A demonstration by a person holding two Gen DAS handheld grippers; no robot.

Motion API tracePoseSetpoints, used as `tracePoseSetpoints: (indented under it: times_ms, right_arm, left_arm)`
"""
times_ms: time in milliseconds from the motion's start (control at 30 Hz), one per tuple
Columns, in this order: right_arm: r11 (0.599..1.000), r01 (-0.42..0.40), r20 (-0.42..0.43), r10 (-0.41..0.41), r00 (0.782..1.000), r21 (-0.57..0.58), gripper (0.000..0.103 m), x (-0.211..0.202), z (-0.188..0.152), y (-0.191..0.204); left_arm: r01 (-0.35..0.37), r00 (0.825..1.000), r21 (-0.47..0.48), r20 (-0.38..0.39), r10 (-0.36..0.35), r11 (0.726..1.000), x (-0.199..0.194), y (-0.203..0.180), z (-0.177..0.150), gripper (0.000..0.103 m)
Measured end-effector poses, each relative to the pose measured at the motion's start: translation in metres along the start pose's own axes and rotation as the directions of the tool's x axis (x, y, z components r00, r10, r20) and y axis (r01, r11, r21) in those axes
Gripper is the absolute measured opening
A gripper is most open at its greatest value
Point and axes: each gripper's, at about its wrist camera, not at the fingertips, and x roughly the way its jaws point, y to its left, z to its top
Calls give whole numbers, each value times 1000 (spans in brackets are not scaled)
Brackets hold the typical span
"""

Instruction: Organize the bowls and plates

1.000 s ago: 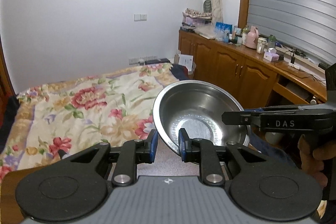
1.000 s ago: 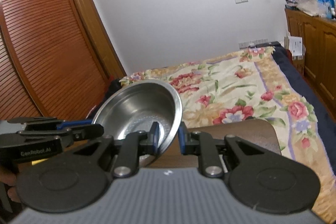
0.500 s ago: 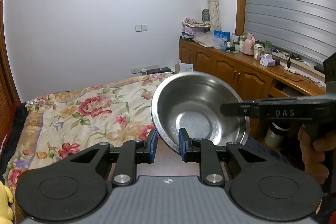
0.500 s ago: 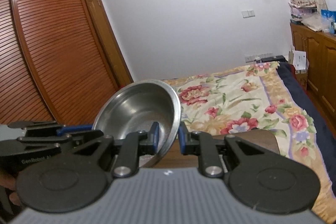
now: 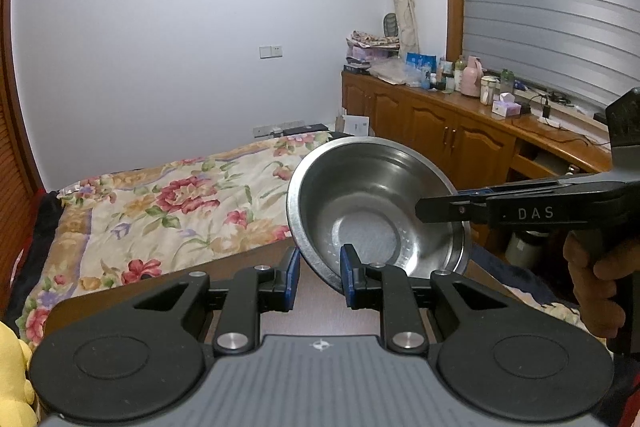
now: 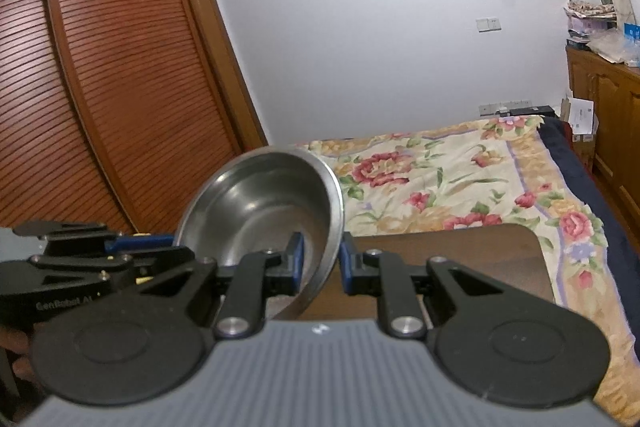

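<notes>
Compared with a second ago, the bowl is higher: both views now show more wall and less bed, so I judge it is lifted clear of the table and on its way to a new place. The left gripper and the right gripper each clench its rim from opposite sides, so the bowl hangs between them in the air above the table. It is tilted, the opening faces up and toward the cameras, and being round it has no long axis.
</notes>
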Motion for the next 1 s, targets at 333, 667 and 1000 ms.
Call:
tracePoseSetpoints:
  times_ms: [333,667,1000]
  right_arm:
    - [1000,3,-16,-3,1000,-5,20,-9,-29,4]
    - [1000,-10,-37,11,999,14,21,-17,-63,9]
    - [1000,-16,-69,17,998,8,20,-23,-90,20]
  left_arm:
    - [8,1000,-33,-2,-8,999,-11,-8,-39,23]
    - [31,999,-84,-40,-35,996,-17,-10,-81,23]
    - [21,997,-98,-76,-28,995,-25,-13,-106,23]
